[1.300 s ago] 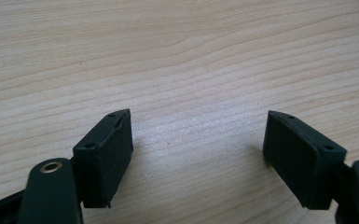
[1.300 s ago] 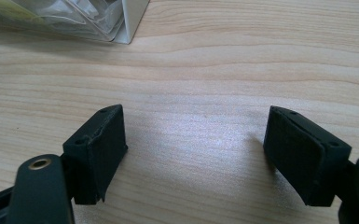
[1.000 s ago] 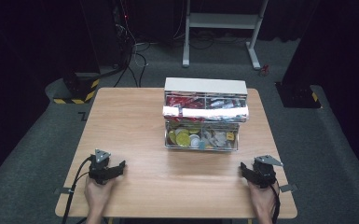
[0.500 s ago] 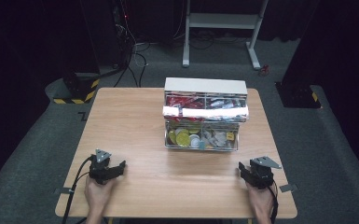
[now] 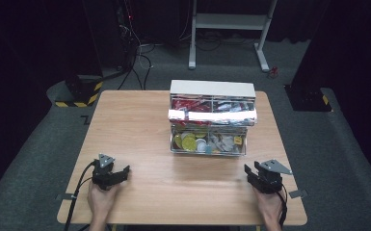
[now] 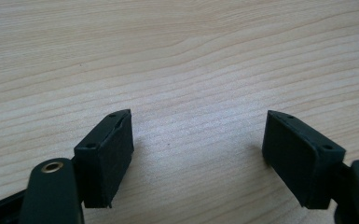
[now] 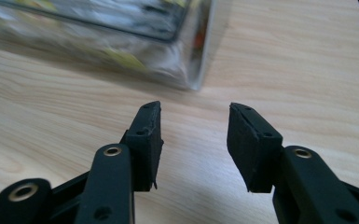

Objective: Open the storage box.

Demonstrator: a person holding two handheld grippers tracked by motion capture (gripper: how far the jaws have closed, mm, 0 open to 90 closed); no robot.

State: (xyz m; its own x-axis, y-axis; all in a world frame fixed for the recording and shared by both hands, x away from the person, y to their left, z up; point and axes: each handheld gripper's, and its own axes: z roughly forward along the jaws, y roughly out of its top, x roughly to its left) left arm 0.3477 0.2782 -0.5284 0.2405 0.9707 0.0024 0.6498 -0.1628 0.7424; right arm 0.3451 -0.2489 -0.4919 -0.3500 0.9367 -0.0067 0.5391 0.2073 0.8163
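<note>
Wooden table (image 5: 139,120), high view. Clear two-tier organizer box (image 5: 212,122) at centre-rear, packets above, round items below. Left gripper (image 5: 117,175) near front-left edge, jaws wide apart, empty. Right gripper (image 5: 248,174) front-right, just short of box, jaws just narrowing, gap remains, nothing between.

- Clear organizer box (image 7: 121,42) is blurring in right gripper view, top edge cutting it off; contents unreadable.
- Small items in box drawers (image 5: 207,143) in high view are showing too small to ID.
- Person's forearms are getting cut by bottom edge, high view.
- Left gripper (image 6: 198,154) body is running off frame bottom.
</note>
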